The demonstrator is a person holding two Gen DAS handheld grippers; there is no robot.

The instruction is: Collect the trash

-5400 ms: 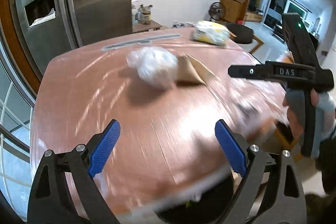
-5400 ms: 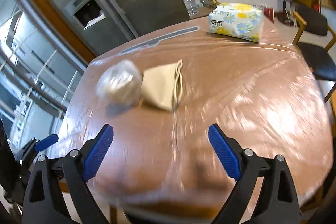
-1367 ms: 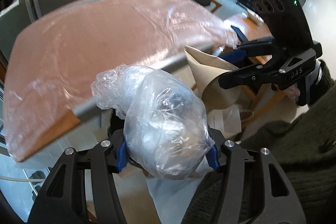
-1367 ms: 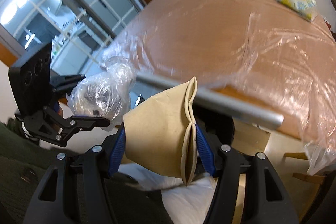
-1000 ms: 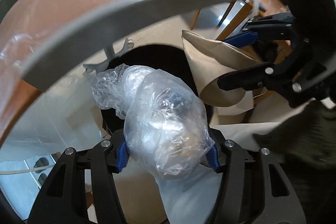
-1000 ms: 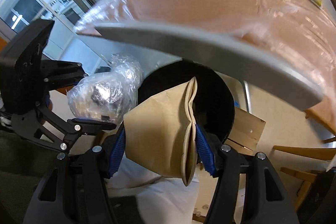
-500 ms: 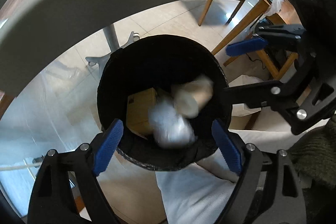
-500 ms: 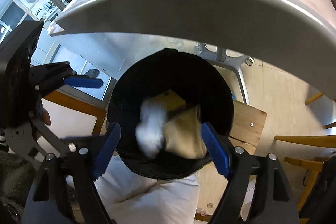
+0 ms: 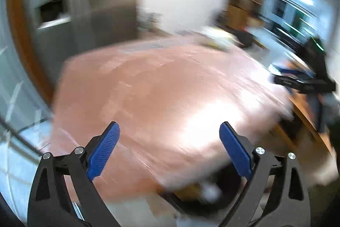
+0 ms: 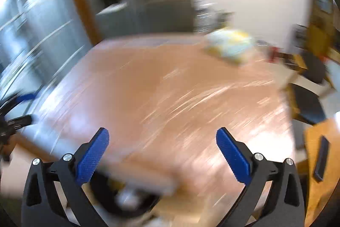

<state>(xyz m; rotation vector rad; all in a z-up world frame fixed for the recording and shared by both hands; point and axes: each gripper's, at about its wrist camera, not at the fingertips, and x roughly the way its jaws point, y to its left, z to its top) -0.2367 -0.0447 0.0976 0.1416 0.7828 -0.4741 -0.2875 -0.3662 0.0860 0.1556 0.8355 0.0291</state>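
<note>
Though blurred — table (image 9: 161,86) edge near.

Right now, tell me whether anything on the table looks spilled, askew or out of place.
Nothing stands out. The table shows only a tissue pack near its far edge; no spill is visible, though both views are blurred. Both grippers, left and right, are opening and empty.

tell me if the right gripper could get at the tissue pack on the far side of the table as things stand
Probably yes. The right gripper is empty with jaws opening, and nothing shows on the table between it and the tissue pack, though the frame is blurred.
</note>
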